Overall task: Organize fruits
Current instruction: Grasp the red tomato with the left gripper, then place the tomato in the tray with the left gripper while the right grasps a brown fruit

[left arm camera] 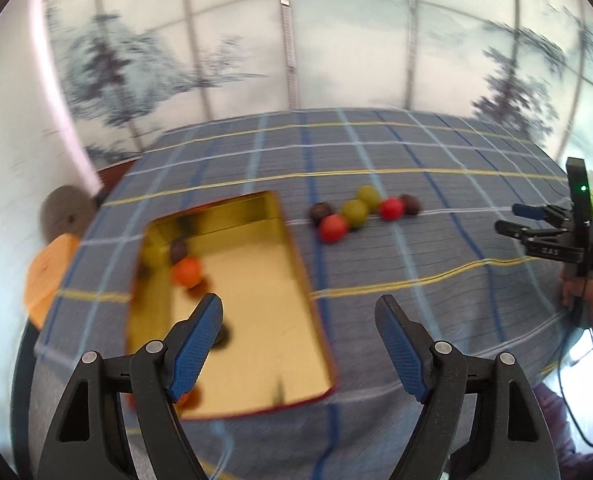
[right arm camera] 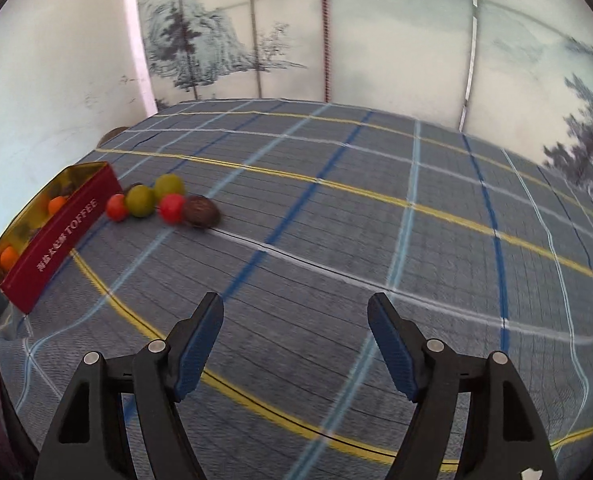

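A gold-lined tin (left arm camera: 256,360) with red outer walls (right arm camera: 56,236) lies on the plaid cloth. Several small fruits lie in it, among them an orange one (left arm camera: 187,271) and a dark one (left arm camera: 178,249). To its right several loose fruits cluster on the cloth: a red one (left arm camera: 333,228) (right arm camera: 116,207), a green one (left arm camera: 354,212) (right arm camera: 140,200) and a dark one (left arm camera: 410,204) (right arm camera: 200,210). My left gripper (left arm camera: 299,300) hangs open and empty over the tin's near right side. My right gripper (right arm camera: 295,298) (left arm camera: 506,218) is open and empty over bare cloth, right of the fruits.
The blue-grey plaid cloth (right arm camera: 336,240) covers the whole table. A painted folding screen (right arm camera: 336,40) stands behind it and a white wall (left arm camera: 12,140) to the left. An orange object (left arm camera: 48,280) sits past the table's left edge. A hand (left arm camera: 588,296) holds the right gripper.
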`<state>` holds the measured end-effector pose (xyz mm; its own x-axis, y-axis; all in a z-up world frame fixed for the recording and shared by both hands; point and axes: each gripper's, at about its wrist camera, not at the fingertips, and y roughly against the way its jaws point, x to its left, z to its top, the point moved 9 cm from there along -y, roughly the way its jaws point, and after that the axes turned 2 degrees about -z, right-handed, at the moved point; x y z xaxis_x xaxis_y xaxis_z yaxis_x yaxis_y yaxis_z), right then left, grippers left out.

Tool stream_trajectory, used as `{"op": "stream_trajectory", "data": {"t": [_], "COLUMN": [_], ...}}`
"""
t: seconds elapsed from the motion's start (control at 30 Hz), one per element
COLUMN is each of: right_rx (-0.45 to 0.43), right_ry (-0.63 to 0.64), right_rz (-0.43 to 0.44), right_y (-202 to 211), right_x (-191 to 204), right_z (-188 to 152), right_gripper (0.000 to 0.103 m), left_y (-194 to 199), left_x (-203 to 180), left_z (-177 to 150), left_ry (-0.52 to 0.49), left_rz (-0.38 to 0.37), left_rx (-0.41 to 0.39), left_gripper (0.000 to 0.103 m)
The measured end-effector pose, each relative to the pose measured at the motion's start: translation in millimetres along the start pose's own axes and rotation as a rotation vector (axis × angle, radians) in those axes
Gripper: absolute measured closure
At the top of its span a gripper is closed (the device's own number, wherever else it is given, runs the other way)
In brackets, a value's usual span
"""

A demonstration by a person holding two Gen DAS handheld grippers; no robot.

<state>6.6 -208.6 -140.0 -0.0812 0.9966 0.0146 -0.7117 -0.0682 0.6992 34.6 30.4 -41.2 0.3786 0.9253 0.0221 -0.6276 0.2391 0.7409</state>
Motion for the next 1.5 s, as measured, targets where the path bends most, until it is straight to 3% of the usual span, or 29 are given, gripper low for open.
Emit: {"op": "stream_trajectory", "data": {"t": [0.07,0.2,0.37,0.47,0.7,0.87,0.97,1.07,1.23,1.33,1.5], "right_rx": [0.0,-0.01,-0.037,-0.046,-0.057,-0.054,-0.047,-0.036,-0.002,0.03,0.073], "right_ry": [-0.024,-0.073,-0.111,-0.09,-0.077,-0.063,-0.059,-0.052,0.102,0.213,0.355], "right_rz": [0.016,0.074,0.129,0.148,0.183,0.193,0.198,0.205,0.287,0.333,0.396], "right_y": [-3,-4,2,4,8,8,7,6,-10,-30,-58], "right_x": [-8,-14,-17,-11,-5,-1,0,3,41,65,89], "right_z": [-4,-4,-2,-1,-1,-1,-1,-2,14,29,48], "right_gripper": [0.031,0.026,0.024,0.022,0.021,0.019,0.019,0.019,0.02,0.032,0.039], "left_y": [-16,-55,-115,-142,-176,-188,-187,-172,-129,-101,-73], "left_x": [-14,-35,-48,-42,-32,-33,-33,-36,-57,-69,-77], "left_z": [14,39,49,51,44,44,44,38,28,23,23], "left_ry": [-0.017,-0.087,-0.232,-0.228,-0.194,-0.177,-0.191,-0.141,-0.087,-0.043,-0.011], "left_rz": [-0.051,-0.065,-0.097,-0.108,-0.108,-0.102,-0.072,-0.058,-0.109,-0.156,-0.194], "left_rx": [0.029,0.078,0.198,0.273,0.362,0.375,0.362,0.346,0.275,0.239,0.208], "left_gripper": [0.024,0.027,0.052,0.052,0.053,0.066,0.07,0.07,0.07,0.07,0.07]}}
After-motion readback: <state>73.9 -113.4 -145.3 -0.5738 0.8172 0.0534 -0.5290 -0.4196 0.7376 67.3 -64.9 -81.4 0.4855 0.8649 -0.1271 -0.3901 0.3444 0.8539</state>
